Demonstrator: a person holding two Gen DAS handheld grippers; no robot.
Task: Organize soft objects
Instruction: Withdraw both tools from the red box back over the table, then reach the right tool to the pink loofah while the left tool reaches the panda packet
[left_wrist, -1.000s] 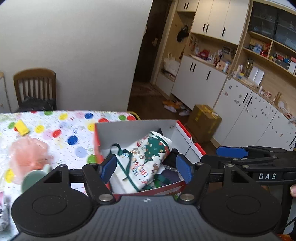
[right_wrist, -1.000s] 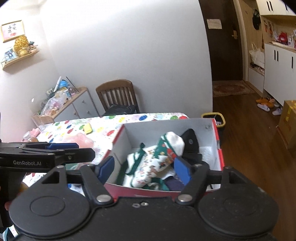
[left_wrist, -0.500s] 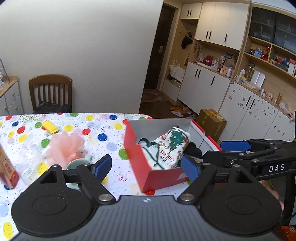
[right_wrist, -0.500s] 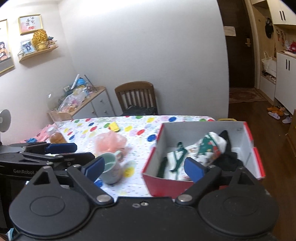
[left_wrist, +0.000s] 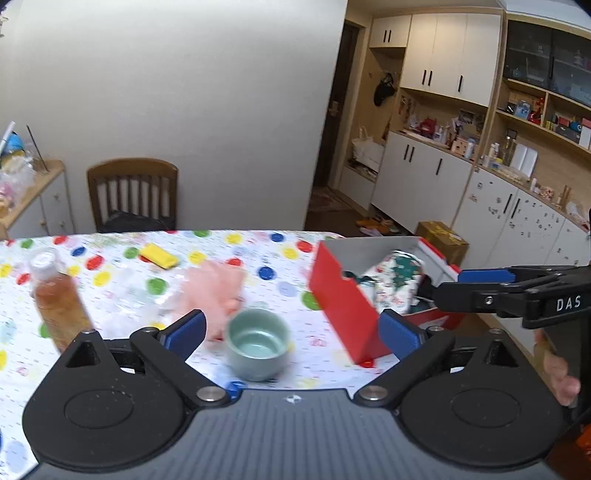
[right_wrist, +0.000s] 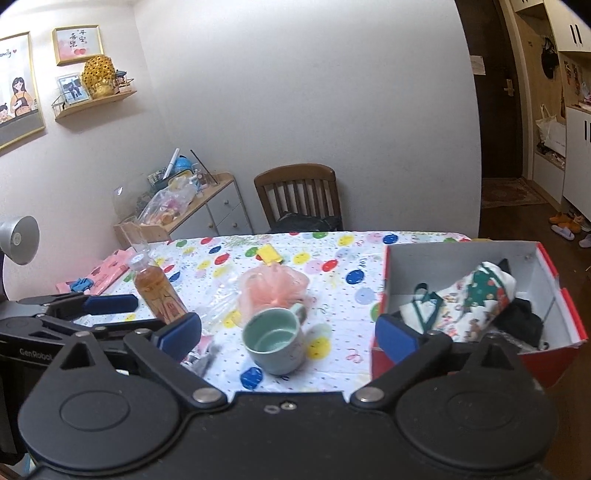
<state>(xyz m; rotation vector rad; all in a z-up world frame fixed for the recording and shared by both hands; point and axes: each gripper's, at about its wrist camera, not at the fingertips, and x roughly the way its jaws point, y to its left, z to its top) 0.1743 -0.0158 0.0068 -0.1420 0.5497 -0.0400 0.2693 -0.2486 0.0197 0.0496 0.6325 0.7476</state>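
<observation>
A red shoe box (left_wrist: 343, 295) (right_wrist: 465, 266) stands on the right end of the dotted table. In it lie a Christmas-print cloth bag (left_wrist: 395, 280) (right_wrist: 476, 299) and something soft and black (right_wrist: 521, 317). A pink mesh puff (left_wrist: 214, 291) (right_wrist: 273, 288) lies mid-table, left of the box. My left gripper (left_wrist: 291, 332) and right gripper (right_wrist: 289, 334) hover side by side over the near table edge. The jaws of both are opening wide and grip nothing. Each gripper shows in the other's view: the right gripper (left_wrist: 517, 291) and the left gripper (right_wrist: 92, 306).
A pale green mug (left_wrist: 256, 343) (right_wrist: 275, 339) stands just in front of the puff. A bottle of brown drink (left_wrist: 59, 299) (right_wrist: 157, 291) stands at the left, near a clear plastic bag (right_wrist: 218, 306). A yellow block (left_wrist: 159, 255) and a wooden chair (right_wrist: 299, 195) are farther back.
Both grippers have drawn back from over the box and swung left, and their jaws have spread wider. The box now sits to the right; the mug and bottle have come into view.
</observation>
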